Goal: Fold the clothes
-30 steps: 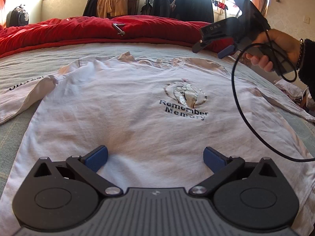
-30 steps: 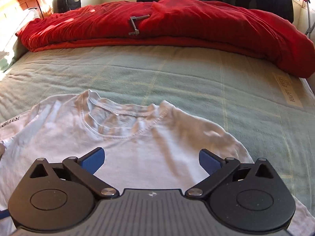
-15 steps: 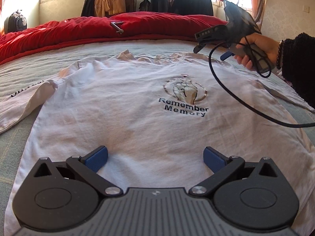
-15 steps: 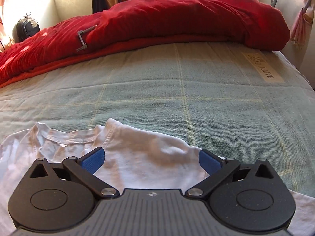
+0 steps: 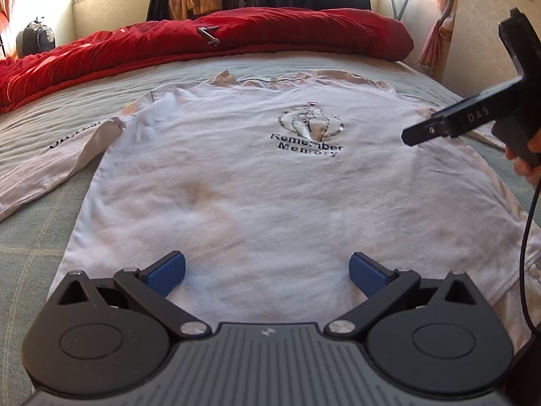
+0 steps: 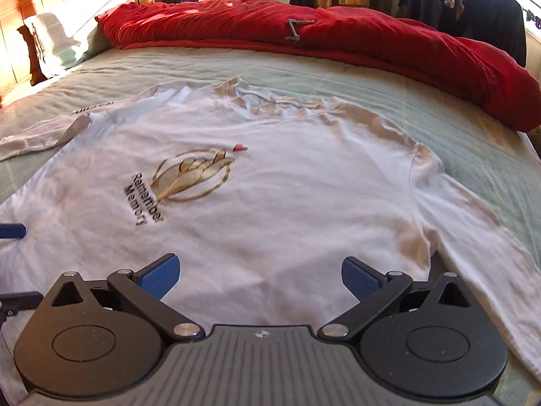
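A white shirt (image 5: 257, 182) lies spread flat, print side up, on the green bedsheet (image 6: 473, 128), with a red quilt (image 5: 236, 34) bunched beyond its collar. The left gripper (image 5: 267, 269) hangs over the shirt's lower part, jaws wide and empty. The right gripper (image 6: 258, 272) hangs near one sleeve, jaws also wide; whether either touches the cloth is hard to tell.

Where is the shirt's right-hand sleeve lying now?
In the right wrist view the sleeve runs down the right side, flat on the green bedspread, just right of the open right gripper.
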`<move>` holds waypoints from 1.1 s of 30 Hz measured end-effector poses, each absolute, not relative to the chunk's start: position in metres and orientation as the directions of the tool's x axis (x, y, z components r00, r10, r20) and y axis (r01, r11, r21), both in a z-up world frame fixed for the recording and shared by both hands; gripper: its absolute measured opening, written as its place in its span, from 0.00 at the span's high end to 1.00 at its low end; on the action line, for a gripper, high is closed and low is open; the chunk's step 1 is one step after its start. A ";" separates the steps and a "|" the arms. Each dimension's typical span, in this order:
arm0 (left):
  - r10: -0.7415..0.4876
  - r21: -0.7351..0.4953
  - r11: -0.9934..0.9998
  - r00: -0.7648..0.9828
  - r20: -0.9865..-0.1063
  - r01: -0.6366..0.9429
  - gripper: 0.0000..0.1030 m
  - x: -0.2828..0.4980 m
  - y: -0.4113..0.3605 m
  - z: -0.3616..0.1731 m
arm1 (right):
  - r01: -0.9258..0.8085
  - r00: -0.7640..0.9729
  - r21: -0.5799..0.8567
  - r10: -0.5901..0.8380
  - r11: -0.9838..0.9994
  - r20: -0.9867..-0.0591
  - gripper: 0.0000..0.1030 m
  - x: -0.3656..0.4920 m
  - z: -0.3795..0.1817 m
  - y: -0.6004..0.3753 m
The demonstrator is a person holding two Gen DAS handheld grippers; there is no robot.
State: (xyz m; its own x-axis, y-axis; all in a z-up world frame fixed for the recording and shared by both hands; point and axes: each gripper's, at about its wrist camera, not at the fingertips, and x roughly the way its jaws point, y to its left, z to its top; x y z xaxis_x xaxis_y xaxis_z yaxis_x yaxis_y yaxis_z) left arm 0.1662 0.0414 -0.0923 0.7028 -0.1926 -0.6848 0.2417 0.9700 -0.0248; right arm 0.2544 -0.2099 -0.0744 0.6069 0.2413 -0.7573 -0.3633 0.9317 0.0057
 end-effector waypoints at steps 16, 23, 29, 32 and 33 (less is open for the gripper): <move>-0.158 -0.013 0.979 0.709 -0.687 0.205 0.01 0.133 0.050 -0.093 | -0.171 0.678 0.071 0.170 0.983 -0.715 0.00 0.130 -0.103 -0.240; -0.160 -0.021 0.979 0.698 -0.698 0.204 0.01 0.101 0.064 -0.088 | -0.160 0.687 0.051 0.148 0.986 -0.711 0.00 0.129 -0.106 -0.236; -0.177 -0.055 0.981 0.730 -0.660 0.188 0.01 0.119 0.073 -0.066 | -0.154 0.699 0.049 0.144 0.987 -0.700 0.00 0.127 -0.108 -0.235; -0.208 -0.102 0.977 0.735 -0.645 0.187 0.01 0.139 0.076 -0.064 | -0.151 0.703 0.047 0.141 0.987 -0.697 0.00 0.126 -0.108 -0.235; -0.213 -0.118 0.977 0.727 -0.652 0.180 0.01 0.145 0.076 -0.066 | -0.150 0.703 0.048 0.140 0.988 -0.697 0.00 0.126 -0.108 -0.235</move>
State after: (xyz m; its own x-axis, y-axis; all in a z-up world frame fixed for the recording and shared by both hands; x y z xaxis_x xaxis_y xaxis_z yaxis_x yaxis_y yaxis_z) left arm 0.1451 0.0758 -0.0663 0.7274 -0.2126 -0.6525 0.1799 0.9766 -0.1176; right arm 0.1256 -0.2347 -0.1082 0.7032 0.1402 -0.6971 -0.1495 0.9876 0.0477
